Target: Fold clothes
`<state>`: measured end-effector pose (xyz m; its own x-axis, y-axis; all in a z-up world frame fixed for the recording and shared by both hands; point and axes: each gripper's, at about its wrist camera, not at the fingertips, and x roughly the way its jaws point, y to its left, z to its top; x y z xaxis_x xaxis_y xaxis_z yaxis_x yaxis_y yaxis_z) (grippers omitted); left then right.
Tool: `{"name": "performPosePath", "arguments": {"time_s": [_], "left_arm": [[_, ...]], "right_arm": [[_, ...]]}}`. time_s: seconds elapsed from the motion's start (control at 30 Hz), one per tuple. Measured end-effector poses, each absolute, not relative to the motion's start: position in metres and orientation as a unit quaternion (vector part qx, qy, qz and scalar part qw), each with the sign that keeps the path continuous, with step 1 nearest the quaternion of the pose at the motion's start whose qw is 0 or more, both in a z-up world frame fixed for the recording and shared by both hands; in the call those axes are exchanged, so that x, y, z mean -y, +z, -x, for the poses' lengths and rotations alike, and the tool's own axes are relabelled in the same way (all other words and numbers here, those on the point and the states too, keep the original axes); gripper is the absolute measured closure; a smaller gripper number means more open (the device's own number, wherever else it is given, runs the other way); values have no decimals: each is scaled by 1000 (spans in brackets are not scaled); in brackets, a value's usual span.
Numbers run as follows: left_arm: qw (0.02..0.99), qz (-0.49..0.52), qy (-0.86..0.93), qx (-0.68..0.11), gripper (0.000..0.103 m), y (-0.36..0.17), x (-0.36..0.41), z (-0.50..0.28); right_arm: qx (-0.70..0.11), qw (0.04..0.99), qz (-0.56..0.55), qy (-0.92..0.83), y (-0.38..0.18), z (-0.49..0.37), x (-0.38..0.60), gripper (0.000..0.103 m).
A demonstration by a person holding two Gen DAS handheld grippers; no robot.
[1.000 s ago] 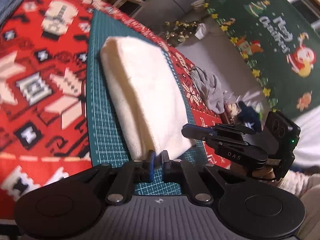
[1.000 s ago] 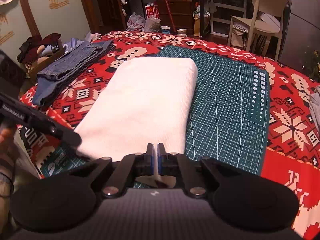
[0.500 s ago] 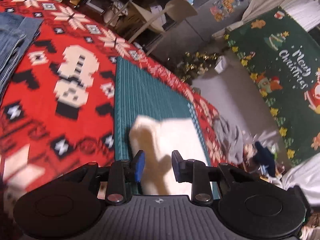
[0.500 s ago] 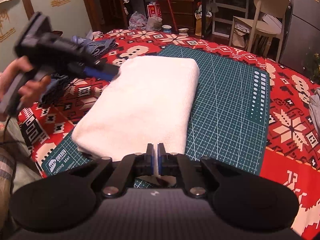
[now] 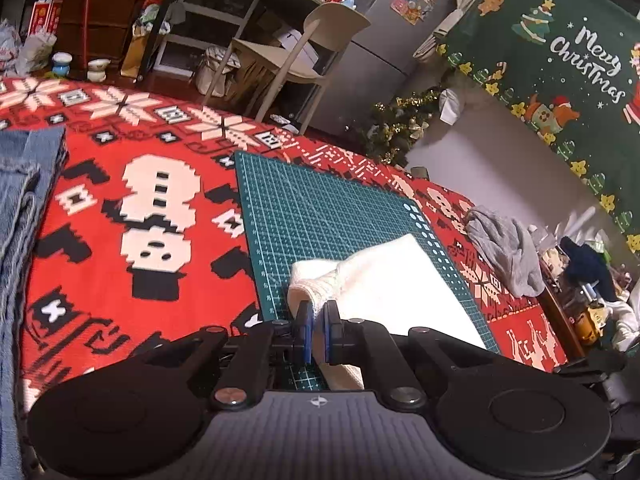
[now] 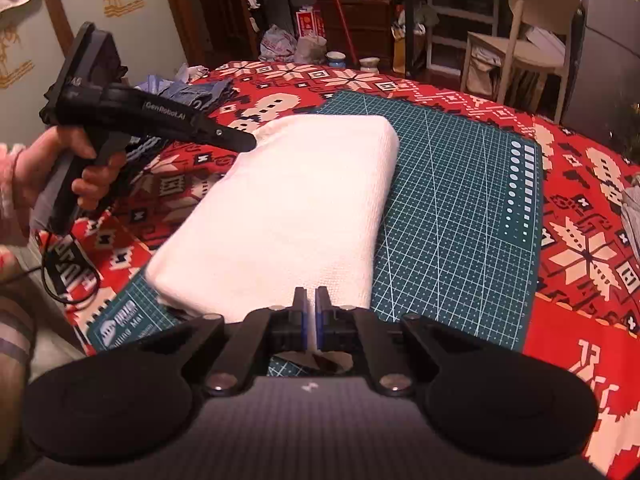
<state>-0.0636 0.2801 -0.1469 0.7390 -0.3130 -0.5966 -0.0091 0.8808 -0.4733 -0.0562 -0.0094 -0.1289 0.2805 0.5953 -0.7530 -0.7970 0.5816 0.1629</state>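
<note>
A white folded cloth (image 6: pixel 288 208) lies on the green cutting mat (image 6: pixel 460 208). My right gripper (image 6: pixel 311 308) is shut on the cloth's near edge, with white fabric showing between its blue pads. My left gripper (image 5: pixel 316 316) is at the cloth's far left corner, its jaws closing on a bunched-up bit of the white cloth (image 5: pixel 392 280), which the pads pinch. In the right wrist view a hand holds the left gripper (image 6: pixel 244 142), its tips at that corner, which is lifted a little.
The mat (image 5: pixel 312 208) sits on a red patterned tablecloth (image 5: pixel 120 280). Folded blue jeans (image 5: pixel 20 220) lie at the left and a grey garment (image 5: pixel 504 248) at the right edge. A pale chair (image 5: pixel 304 60) and cluttered shelves stand beyond the table.
My left gripper left the cloth's near end, swung along its left side to the far corner, opened and shut on that corner. The right gripper kept still, holding the near edge.
</note>
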Motion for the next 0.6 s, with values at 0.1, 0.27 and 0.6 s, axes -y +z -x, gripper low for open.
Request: {"name": "performPosePath", "arguments": {"time_s": [0.1,0.27,0.6], "left_arm": [[900,238,-85,-354,97,-146,-282,63],[895,256,-85,-356,97,-148,-286,61],[888,299,-63,-344,97,-143,-301,79]], "right_arm": [[-390,792,96,460,-108,49,2,99],[-384,774,109,492,-117,39,-44,99],[-390,774,88,492,-151,39,-68,103]]}}
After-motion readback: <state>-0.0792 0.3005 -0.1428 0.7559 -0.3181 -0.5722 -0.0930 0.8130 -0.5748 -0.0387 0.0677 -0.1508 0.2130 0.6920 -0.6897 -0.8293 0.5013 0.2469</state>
